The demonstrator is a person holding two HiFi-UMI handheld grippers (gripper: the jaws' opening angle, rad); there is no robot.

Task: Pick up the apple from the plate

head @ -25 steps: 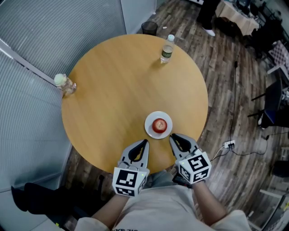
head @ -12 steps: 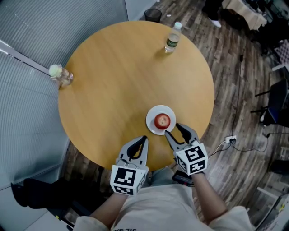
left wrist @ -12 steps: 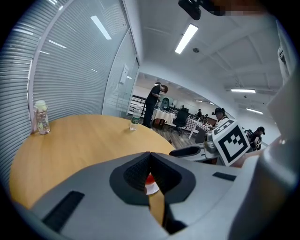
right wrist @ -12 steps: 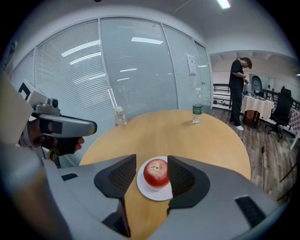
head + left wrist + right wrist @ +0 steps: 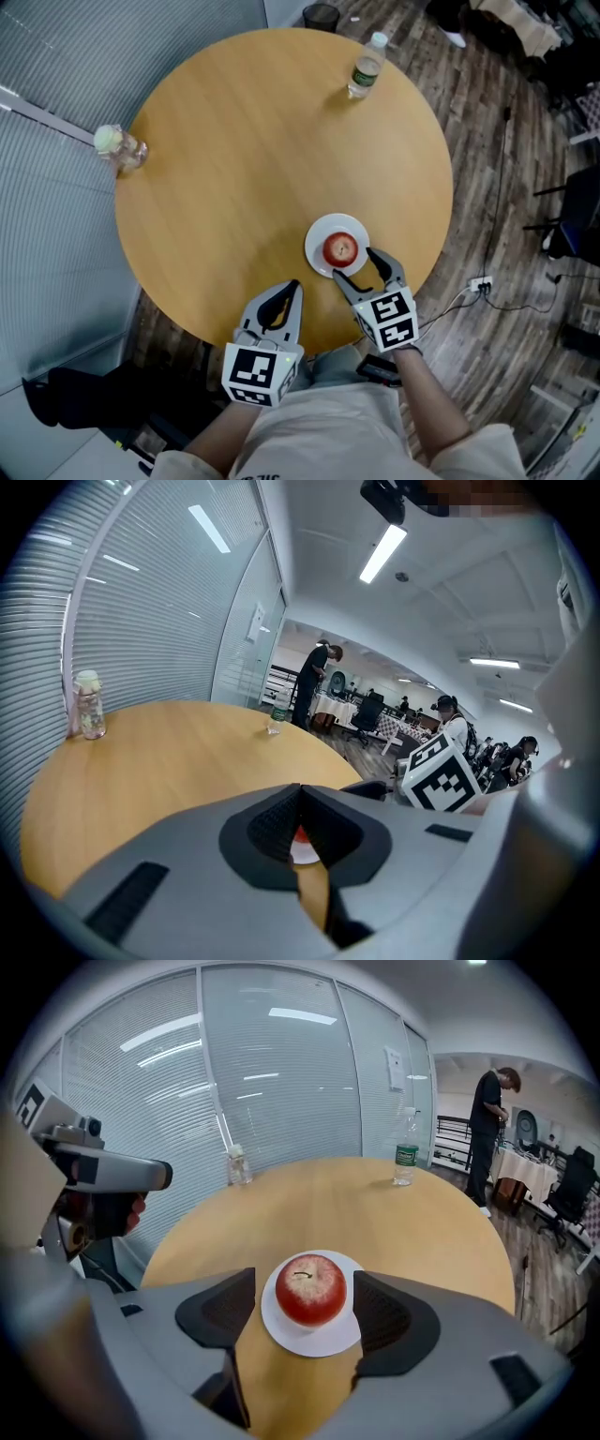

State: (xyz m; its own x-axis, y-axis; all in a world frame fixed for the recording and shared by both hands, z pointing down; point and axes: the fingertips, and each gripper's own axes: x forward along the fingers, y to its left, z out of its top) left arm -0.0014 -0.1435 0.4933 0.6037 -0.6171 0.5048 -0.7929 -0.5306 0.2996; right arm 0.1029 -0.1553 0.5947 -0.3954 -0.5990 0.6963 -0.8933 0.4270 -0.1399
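Note:
A red apple sits upright on a small white plate near the front edge of the round wooden table. My right gripper hangs over the plate's near rim and its jaws are opening. In the right gripper view the apple stands in line with the gap, and neither dark pad touches it. My left gripper hovers at the table edge to the left of the plate, shut and empty. Its tips meet in the left gripper view.
A water bottle stands at the table's far edge. A small clear jar sits at the left edge. A bin and a power strip are on the wood floor. People stand in the room behind.
My right gripper came forward and down to the plate, and its jaws went from shut to wide apart. The left gripper sank slightly and stayed shut.

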